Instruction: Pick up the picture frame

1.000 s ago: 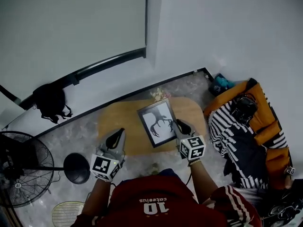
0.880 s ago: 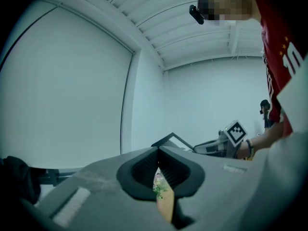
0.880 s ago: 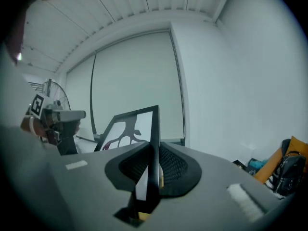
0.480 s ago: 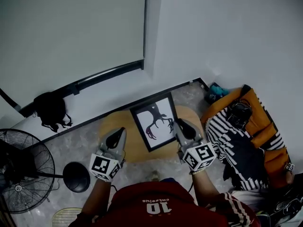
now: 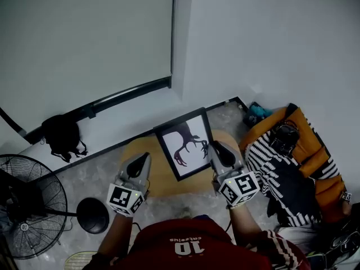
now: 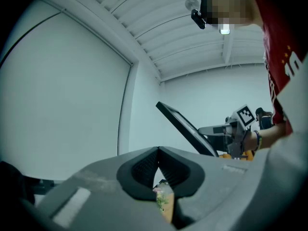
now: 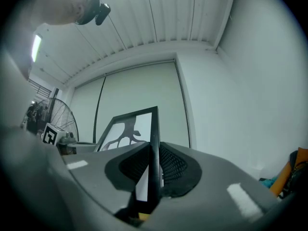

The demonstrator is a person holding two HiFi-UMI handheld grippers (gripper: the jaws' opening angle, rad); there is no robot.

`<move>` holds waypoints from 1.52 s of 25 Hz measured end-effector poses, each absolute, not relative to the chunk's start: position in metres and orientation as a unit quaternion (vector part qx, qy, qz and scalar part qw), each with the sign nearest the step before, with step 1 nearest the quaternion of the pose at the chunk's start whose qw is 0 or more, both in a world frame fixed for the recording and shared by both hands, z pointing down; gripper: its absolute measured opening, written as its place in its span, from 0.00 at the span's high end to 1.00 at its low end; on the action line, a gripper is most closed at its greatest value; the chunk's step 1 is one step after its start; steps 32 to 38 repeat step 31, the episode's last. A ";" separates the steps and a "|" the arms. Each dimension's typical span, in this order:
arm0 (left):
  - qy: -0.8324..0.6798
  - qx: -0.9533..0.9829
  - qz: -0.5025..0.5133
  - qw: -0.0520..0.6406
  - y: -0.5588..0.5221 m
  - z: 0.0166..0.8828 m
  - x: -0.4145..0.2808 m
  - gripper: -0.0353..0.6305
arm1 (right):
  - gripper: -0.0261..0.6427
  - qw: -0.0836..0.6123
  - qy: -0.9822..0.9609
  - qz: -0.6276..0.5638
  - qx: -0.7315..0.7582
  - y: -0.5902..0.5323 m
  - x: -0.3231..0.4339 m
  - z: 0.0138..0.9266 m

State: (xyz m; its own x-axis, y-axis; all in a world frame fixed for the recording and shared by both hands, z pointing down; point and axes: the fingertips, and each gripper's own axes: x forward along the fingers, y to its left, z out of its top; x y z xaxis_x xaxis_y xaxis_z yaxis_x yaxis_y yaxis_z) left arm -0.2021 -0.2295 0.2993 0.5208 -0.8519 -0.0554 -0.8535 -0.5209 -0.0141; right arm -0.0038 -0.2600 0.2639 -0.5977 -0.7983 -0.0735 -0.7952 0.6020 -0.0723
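Note:
The picture frame [image 5: 185, 145] is black with a dark antler print on white. It hangs tilted above the oval wooden table [image 5: 149, 176]. My right gripper [image 5: 215, 149] is shut on its right edge; in the right gripper view the frame's edge [image 7: 154, 129] stands upright between the pads of that gripper [image 7: 153, 150]. My left gripper [image 5: 139, 166] hovers left of the frame, apart from it, shut with nothing in it. In the left gripper view its tips [image 6: 158, 150] meet, and the frame [image 6: 185, 129] and the right gripper [image 6: 233, 129] show beyond.
A standing fan [image 5: 25, 204] and its round base [image 5: 93, 214] are on the floor at the left. A black bag [image 5: 62, 131] lies by the wall. Orange and striped bags [image 5: 292, 162] are piled at the right. A small flower sprig [image 6: 162, 196] shows past the left jaws.
The right gripper has risen with the frame, lifting it off the table and tilting it up. The left gripper has risen a little.

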 end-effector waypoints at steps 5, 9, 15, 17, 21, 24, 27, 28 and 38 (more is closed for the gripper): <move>0.486 -0.873 0.024 0.026 -0.229 0.299 -0.202 0.94 | 0.87 0.053 0.890 -0.004 -0.452 -0.258 -0.003 0.262; 0.487 -0.873 0.025 0.031 -0.228 0.298 -0.203 0.94 | 0.87 0.053 0.888 0.003 -0.457 -0.258 -0.002 0.263; 0.487 -0.872 0.024 0.032 -0.227 0.300 -0.203 0.94 | 0.87 0.053 0.888 0.002 -0.457 -0.258 -0.002 0.263; 0.488 -0.872 0.023 0.033 -0.228 0.301 -0.202 0.94 | 0.87 0.053 0.888 0.002 -0.457 -0.258 -0.002 0.264; 0.487 -0.872 0.021 0.035 -0.228 0.303 -0.202 0.94 | 0.87 0.055 0.888 0.003 -0.456 -0.258 -0.001 0.264; 0.482 -0.875 0.021 0.037 -0.228 0.303 -0.201 0.94 | 0.87 0.056 0.889 0.003 -0.455 -0.258 -0.001 0.264; 0.479 -0.876 0.023 0.040 -0.226 0.300 -0.200 0.94 | 0.87 0.054 0.888 0.002 -0.456 -0.258 -0.001 0.264; 0.480 -0.876 0.023 0.040 -0.226 0.299 -0.201 0.94 | 0.87 0.052 0.888 0.001 -0.457 -0.258 -0.001 0.264; 0.482 -0.875 0.023 0.039 -0.225 0.294 -0.201 0.94 | 0.87 0.050 0.887 0.000 -0.458 -0.258 -0.001 0.263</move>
